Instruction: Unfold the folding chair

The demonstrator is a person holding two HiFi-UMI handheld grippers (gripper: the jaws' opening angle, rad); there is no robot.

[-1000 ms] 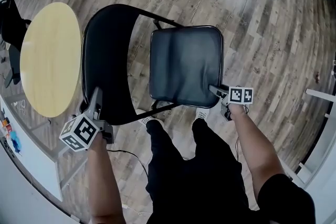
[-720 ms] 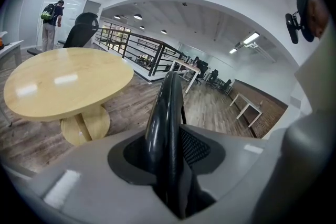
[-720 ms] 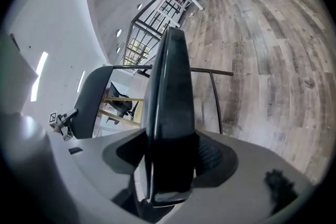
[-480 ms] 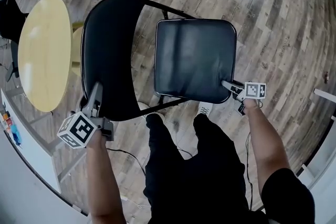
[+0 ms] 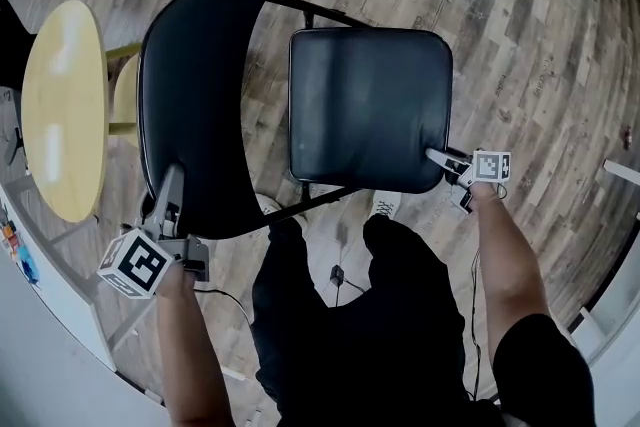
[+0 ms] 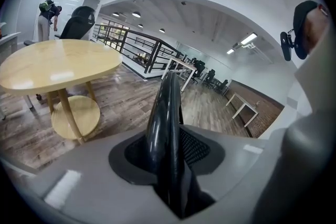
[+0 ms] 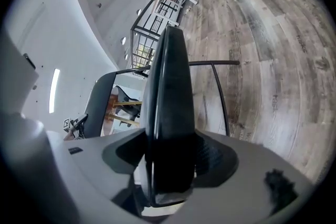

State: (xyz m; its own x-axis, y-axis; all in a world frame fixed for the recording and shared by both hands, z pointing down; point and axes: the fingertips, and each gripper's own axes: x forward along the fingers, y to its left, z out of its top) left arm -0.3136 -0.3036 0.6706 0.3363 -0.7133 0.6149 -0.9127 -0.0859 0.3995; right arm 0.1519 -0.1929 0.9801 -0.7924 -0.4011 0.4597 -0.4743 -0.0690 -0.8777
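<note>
Folding chair (image 5: 360, 105): stands on wood floor (image 5: 520, 35) beside round table (image 5: 60, 105); seat (image 5: 372, 65) swung nearly flat.
Left tongs (image 5: 172, 180): clamped on backrest (image 5: 190, 85) rim, jaws just tightening.
Right tongs (image 5: 436, 156): clamped on seat corner.
Next, probably: press seat fully down; legs mostly hidden.

Chair seat (image 5: 368, 105) swung flatter — backrest (image 5: 195, 105) shifted left.

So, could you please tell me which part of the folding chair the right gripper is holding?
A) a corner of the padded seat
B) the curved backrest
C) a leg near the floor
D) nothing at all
A: the right gripper has its jaws closed on the near corner of the black padded seat, whose edge sits between them in the right gripper view.
</note>
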